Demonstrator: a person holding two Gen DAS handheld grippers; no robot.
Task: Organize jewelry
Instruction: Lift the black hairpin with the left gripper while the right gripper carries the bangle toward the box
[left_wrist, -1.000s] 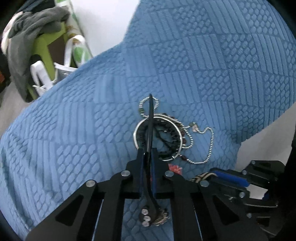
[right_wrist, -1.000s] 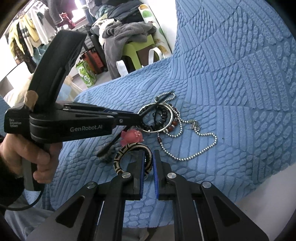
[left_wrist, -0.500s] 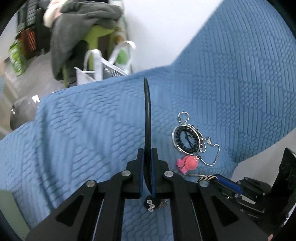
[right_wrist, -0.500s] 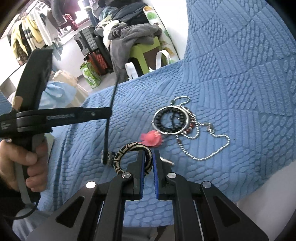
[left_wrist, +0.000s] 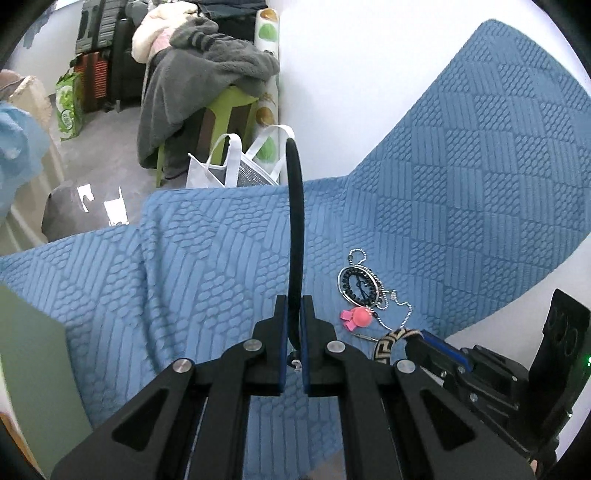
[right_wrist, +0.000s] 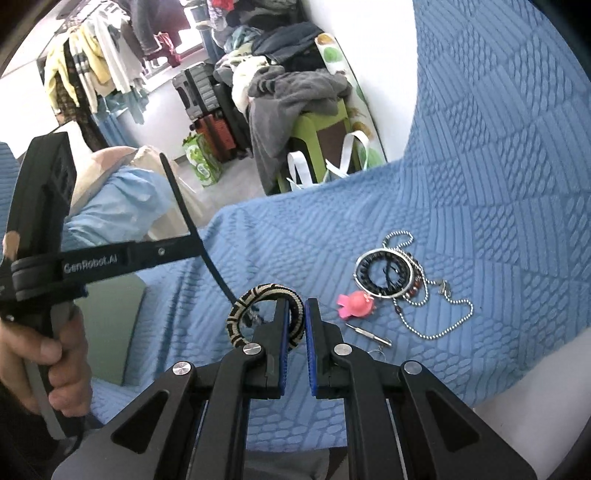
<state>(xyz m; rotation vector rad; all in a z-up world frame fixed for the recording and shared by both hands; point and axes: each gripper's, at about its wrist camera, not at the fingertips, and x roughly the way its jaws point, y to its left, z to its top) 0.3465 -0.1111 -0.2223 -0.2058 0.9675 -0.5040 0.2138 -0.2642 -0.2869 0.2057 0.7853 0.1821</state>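
At the left, a black band (left_wrist: 296, 236) is clamped between the closed fingers of the left gripper (left_wrist: 294, 325), lifted above the blue quilt (left_wrist: 207, 266). Further right, a woven bangle (right_wrist: 267, 314) is pinched in the right gripper (right_wrist: 295, 325), with the silver rings, bead chain (right_wrist: 428, 314) and pink charm (right_wrist: 356, 304) left lying on the quilt. Both grips should be kept firm and the pieces carried well apart, so that snagging is avoided.

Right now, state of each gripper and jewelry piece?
left hand-held gripper: shut on black band, lifted
right hand-held gripper: shut on woven bangle
silver bangle: flat on blue blanket
ball chain: loose, on blanket
pink charm: lying on blanket
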